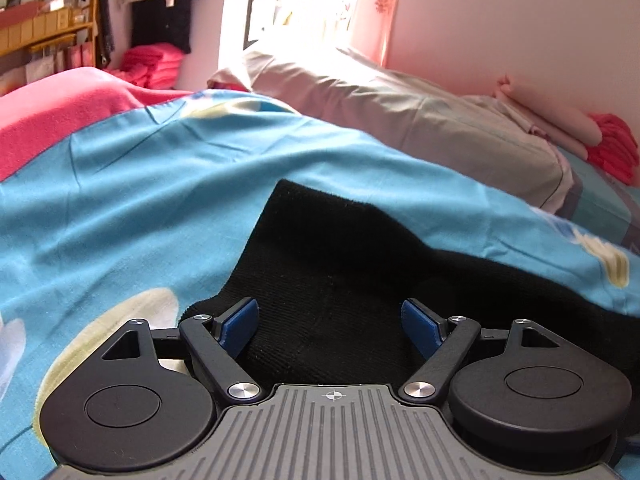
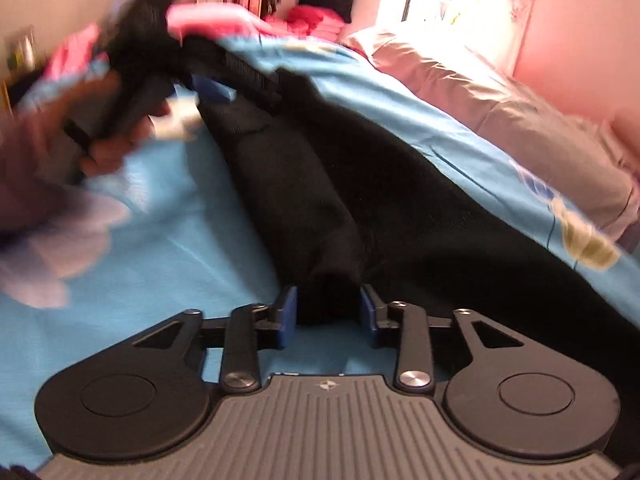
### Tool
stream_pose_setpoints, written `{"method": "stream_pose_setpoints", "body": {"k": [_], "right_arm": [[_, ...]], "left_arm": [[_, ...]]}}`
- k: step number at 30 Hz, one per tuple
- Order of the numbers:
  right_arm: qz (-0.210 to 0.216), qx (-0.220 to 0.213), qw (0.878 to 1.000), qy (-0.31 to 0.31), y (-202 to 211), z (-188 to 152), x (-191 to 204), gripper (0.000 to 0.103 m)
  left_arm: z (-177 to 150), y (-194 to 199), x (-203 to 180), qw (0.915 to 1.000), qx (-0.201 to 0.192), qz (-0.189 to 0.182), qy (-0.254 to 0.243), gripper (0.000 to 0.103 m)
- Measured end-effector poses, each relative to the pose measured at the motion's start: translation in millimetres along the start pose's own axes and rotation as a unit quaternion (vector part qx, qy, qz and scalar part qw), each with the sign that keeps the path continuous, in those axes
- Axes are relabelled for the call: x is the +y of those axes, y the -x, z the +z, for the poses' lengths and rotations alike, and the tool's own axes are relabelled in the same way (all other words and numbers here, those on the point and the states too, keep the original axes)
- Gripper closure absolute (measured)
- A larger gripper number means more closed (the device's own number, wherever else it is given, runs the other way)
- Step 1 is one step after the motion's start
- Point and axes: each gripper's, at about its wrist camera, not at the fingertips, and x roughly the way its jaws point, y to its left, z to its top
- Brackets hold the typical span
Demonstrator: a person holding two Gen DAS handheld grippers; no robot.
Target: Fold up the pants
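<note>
Blue bedsheet (image 1: 160, 184) covered the bed; grey pillow (image 1: 420, 120) lay beyond. Left gripper (image 1: 330, 322) gaped over black pants (image 1: 328, 248). Right gripper (image 2: 328, 312), half-closed, straddled a fold; contact unclear.

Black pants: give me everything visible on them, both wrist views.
The black pants are a dark, soft, knit-looking fabric lying stretched across the blue patterned bedsheet, bunched into long folds. In the right wrist view a ridge of cloth sits between the right gripper pads, which appear closed on it. The left gripper stands open over one end, fabric between its fingers, ungripped.
</note>
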Motion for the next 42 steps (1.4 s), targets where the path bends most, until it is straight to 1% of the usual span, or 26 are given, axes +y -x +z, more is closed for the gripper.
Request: {"method": "stream_pose_setpoints", "body": {"k": [1, 3, 6, 8, 10, 11, 12, 14, 15, 16, 17, 19, 20, 21, 24, 27, 29, 30, 31, 32, 34, 36, 38, 39, 40, 42], "right_arm": [[0.003, -0.029, 0.999, -0.035, 9.4, 2.8, -13.4, 0.040], [-0.007, -0.076, 0.992, -0.103, 21.8, 2.8, -44.4, 0.019], [-0.016, -0.074, 0.976, -0.202, 28.0, -16.1, -97.5, 0.024], [-0.049, -0.067, 0.963, -0.255, 32.9, -35.1, -134.1, 0.028], [-0.086, -0.078, 0.944, -0.310, 57.9, -67.1, -178.5, 0.039], [-0.108, -0.090, 0.930, -0.340, 73.2, -83.7, -199.1, 0.040], [-0.144, -0.105, 0.911, -0.373, 92.4, -101.3, -222.6, 0.040], [-0.197, -0.148, 0.860, -0.447, 137.6, -142.0, -266.7, 0.060], [-0.238, -0.159, 0.820, -0.495, 163.6, -161.6, -281.7, 0.073], [-0.256, -0.177, 0.789, -0.529, 183.7, -176.2, -287.9, 0.078], [-0.275, -0.195, 0.761, -0.554, 205.6, -188.6, -286.3, 0.070], [-0.293, -0.214, 0.722, -0.589, 238.5, -203.5, -270.7, 0.052], [-0.281, -0.212, 0.708, -0.613, 246.2, -209.7, -263.8, 0.048], [-0.262, -0.196, 0.703, -0.631, 247.8, -213.6, -258.5, 0.047], [-0.228, -0.166, 0.709, -0.646, 225.8, -216.1, -257.0, 0.047], [-0.221, -0.203, 0.708, -0.640, 206.3, -218.7, -272.6, 0.048], [-0.217, -0.228, 0.696, -0.645, 199.9, -221.8, -285.7, 0.050], [-0.226, -0.223, 0.698, -0.642, 195.8, -217.6, -289.4, 0.056], [-0.243, -0.207, 0.702, -0.636, 194.8, -215.9, -290.4, 0.084], [-0.250, -0.192, 0.705, -0.636, 193.9, -212.3, -289.8, 0.089], [-0.254, -0.227, 0.710, -0.616, 209.3, -206.3, -274.9, 0.090], [-0.272, -0.240, 0.707, -0.607, 226.7, -216.3, -262.3, 0.090], [-0.277, -0.200, 0.697, -0.631, 223.8, -239.5, -268.4, 0.089], [-0.253, -0.213, 0.685, -0.649, 223.0, -252.5, -272.2, 0.092], [-0.228, -0.233, 0.667, -0.670, 229.5, -262.5, -272.4, 0.090], [-0.256, -0.246, 0.632, -0.689, 246.4, -264.6, -263.6, 0.082]], "left_arm": [[-1.0, -1.4, -2.3, 1.0000, 0.000, 0.007, -0.007, 0.000], [-3.7, -5.3, -7.6, 0.9994, 0.001, 0.023, -0.025, 0.000], [-8.0, -11.0, -13.3, 0.9980, -0.001, 0.042, -0.047, 0.000], [-9.3, -12.9, -15.4, 0.9971, -0.003, 0.053, -0.054, 0.000], [-9.8, -14.9, -15.1, 0.9967, -0.003, 0.060, -0.054, 0.000], [-9.6, -15.8, -14.4, 0.9966, -0.003, 0.064, -0.052, 0.000], [-9.6, -17.1, -13.5, 0.9964, -0.002, 0.069, -0.049, 0.000], [-9.1, -19.8, -10.4, 0.9967, 0.004, 0.073, -0.037, 0.000], [-8.1, -21.0, -7.1, 0.9971, 0.006, 0.070, -0.030, 0.000], [-7.7, -21.0, -5.2, 0.9973, 0.006, 0.069, -0.023, 0.000], [-7.8, -20.8, -4.4, 0.9974, 0.005, 0.069, -0.020, 0.000], [-8.4, -20.4, -5.3, 0.9972, 0.003, 0.071, -0.022, 0.000], [-8.8, -20.3, -6.0, 0.9971, 0.002, 0.073, -0.023, 0.000], [-8.9, -19.8, -6.6, 0.9970, 0.001, 0.073, -0.023, 0.000], [-8.9, -19.9, -6.0, 0.9972, -0.001, 0.072, -0.018, 0.000], [-9.4, -19.4, -5.7, 0.9973, -0.003, 0.072, -0.016, 0.000], [-9.9, -19.3, -6.3, 0.9972, -0.005, 0.072, -0.016, 0.000], [-10.0, -19.1, -6.2, 0.9972, -0.006, 0.073, -0.016, 0.000], [-10.3, -18.9, -6.3, 0.9972, -0.007, 0.073, -0.015, 0.000], [-10.5, -18.4, -6.3, 0.9972, -0.008, 0.073, -0.015, 0.000], [-10.8, -17.1, -6.1, 0.9971, -0.011, 0.074, -0.014, 0.000], [-11.1, -16.3, -7.2, 0.9970, -0.012, 0.075, -0.016, 0.000], [-11.3, -16.2, -9.3, 0.9972, -0.011, 0.071, -0.022, 0.000], [-11.7, -15.9, -10.7, 0.9972, -0.012, 0.069, -0.025, 0.000], [-12.0, -15.0, -12.0, 0.9968, -0.014, 0.073, -0.029, 0.000], [-11.0, -10.9, -10.4, 0.9969, -0.020, 0.071, -0.028, 0.000]]}}
